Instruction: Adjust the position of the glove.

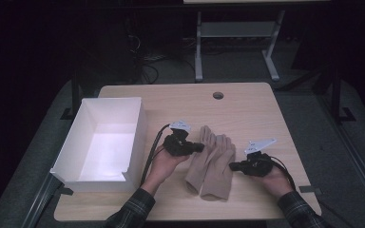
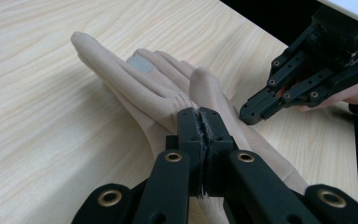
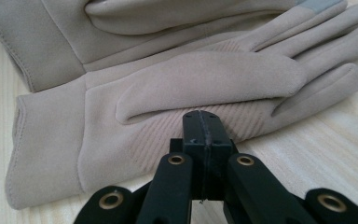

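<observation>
Left gripper (image 2: 200,114) jaws pressed together, nothing between them, tips at the left edge of the pair of beige fabric gloves (image 1: 212,164). Right gripper (image 3: 201,116) jaws also closed empty, tips at the gloves' right edge. Gloves lie flat, overlapping, mid light wooden table (image 1: 247,104), white open box (image 1: 102,142) to their left.

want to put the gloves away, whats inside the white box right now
The white box at the table's left looks empty: its bare white floor and inner walls show. The strip just behind its near wall is hidden. The beige gloves lie outside it on the table.
</observation>
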### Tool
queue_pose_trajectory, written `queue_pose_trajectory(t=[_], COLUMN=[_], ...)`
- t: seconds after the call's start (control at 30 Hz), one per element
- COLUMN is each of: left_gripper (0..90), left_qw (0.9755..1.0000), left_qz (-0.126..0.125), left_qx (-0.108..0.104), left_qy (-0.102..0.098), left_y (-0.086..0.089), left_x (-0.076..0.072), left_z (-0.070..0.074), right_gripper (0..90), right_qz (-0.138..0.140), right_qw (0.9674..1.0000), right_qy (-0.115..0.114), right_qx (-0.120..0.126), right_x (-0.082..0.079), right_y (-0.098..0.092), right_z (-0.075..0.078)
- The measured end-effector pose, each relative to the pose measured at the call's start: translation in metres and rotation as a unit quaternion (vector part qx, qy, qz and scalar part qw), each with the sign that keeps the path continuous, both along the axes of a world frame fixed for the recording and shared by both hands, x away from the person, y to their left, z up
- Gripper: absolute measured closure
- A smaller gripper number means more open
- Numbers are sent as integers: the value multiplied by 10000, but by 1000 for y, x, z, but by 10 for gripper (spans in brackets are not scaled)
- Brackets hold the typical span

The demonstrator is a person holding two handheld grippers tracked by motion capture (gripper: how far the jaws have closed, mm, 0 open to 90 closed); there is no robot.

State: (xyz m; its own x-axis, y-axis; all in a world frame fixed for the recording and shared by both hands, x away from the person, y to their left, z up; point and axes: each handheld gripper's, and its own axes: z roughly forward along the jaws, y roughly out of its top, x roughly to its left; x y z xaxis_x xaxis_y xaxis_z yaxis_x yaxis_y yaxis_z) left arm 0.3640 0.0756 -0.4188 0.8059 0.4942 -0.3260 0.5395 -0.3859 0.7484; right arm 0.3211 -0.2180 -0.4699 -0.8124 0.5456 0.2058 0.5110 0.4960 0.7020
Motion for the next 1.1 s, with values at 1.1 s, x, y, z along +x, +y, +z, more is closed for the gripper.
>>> queue_pose_trajectory(t=[1.1], left_gripper=[883], left_qw=[9975], left_qz=[-624], left_qx=[331], left_qy=[47], left_y=[-42], left_x=[-15], left_z=[-17], right_gripper=[899], right_qz=[266], right_qw=[9996], right_qy=[-28], right_qx=[-17], right_x=[4], right_y=[31], right_z=[0])
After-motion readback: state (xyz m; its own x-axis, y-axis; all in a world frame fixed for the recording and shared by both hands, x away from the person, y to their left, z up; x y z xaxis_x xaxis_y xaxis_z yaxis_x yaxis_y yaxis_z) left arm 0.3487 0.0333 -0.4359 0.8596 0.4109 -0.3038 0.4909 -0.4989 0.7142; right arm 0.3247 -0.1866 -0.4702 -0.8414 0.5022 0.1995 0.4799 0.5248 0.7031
